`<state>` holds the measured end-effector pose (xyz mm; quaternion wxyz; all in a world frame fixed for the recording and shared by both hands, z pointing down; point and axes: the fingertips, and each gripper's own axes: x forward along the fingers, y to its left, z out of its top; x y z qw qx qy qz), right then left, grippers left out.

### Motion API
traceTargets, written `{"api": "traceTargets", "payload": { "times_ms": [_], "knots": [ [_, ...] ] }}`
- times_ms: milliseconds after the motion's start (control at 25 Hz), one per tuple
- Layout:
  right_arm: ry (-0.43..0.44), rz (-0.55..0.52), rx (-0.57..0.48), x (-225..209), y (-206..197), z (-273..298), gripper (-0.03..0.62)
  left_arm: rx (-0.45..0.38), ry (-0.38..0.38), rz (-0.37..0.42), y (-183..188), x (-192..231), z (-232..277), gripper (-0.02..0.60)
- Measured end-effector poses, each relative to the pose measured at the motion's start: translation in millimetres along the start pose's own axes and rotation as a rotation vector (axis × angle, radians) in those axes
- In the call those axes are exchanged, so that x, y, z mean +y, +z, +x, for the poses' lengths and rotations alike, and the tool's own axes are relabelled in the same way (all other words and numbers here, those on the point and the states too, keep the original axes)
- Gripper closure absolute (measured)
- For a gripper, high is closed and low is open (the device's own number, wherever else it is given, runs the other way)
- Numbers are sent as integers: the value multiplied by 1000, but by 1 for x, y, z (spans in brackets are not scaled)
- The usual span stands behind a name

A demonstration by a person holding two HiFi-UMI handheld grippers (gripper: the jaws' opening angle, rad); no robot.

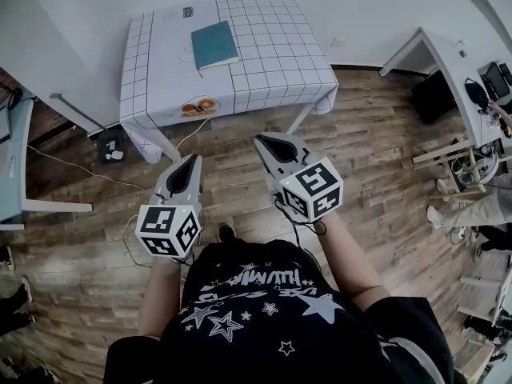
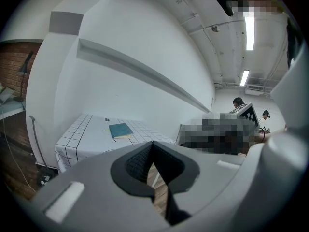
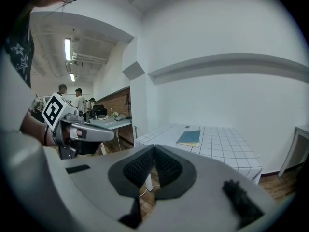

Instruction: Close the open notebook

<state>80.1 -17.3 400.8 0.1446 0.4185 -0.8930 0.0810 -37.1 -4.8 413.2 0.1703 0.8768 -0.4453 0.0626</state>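
A teal notebook (image 1: 214, 44) lies flat, its cover down, on a table with a white checked cloth (image 1: 272, 66) against the far wall. The left gripper view shows the same notebook (image 2: 120, 130), and so does the right gripper view, where the notebook (image 3: 189, 137) is small and distant. I stand well back from the table on the wooden floor. My left gripper (image 1: 194, 160) and right gripper (image 1: 262, 140) both point toward the table, held side by side over the floor. Each is shut with nothing between its pads, as the left gripper (image 2: 153, 146) and right gripper (image 3: 154, 149) show in their own views.
A black box with cables (image 1: 112, 145) lies on the floor by the table's left leg. A white desk (image 1: 16, 174) stands at the left and another desk (image 1: 448, 70) with gear at the right. People stand far off in the room.
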Motion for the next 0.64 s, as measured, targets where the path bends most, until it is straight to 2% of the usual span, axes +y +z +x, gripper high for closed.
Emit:
{"api": "traceTargets", "payload": {
  "times_ms": [200, 640],
  "knots": [
    [-20, 2, -49, -16, 1, -39, 579, -2, 7, 0, -2, -38, 2, 572],
    [-3, 35, -58, -26, -15, -100, 579, 20, 55, -2, -19, -97, -13, 572]
  ]
}}
